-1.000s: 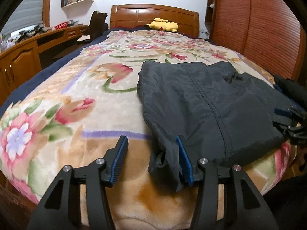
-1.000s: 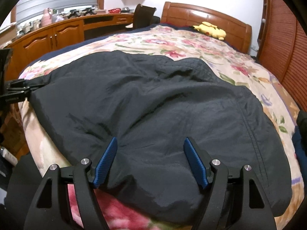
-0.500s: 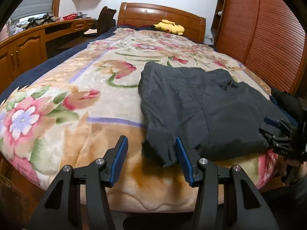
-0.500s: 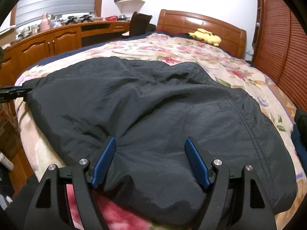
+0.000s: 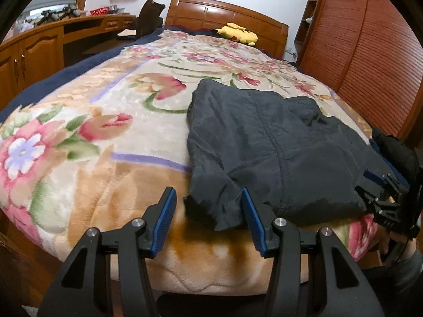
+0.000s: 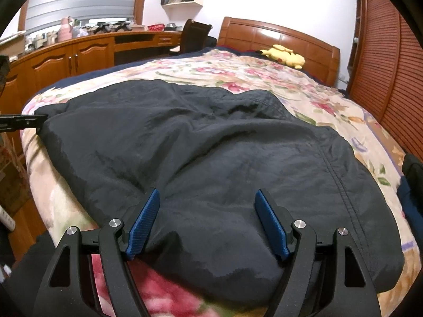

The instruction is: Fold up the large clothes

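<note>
Dark jacket (image 5: pixel 264 142) spread at foot of bed (image 5: pixel 79 137), corner drooping over edge. Left gripper (image 5: pixel 207 211) half open around that corner, not pinching. Right gripper (image 6: pixel 207 222) wide open over hem, empty. Risk: slick fabric sliding off; shallow grab bunching fold.

Light: even, soft indoor brightness
Glare: sheen on the wooden headboard (image 6: pixel 280 39)
Shadows: faint, under the dark garment (image 5: pixel 264 142)
Edges: strong fisheye bending, black corners
Focus: slightly soft throughout
</note>
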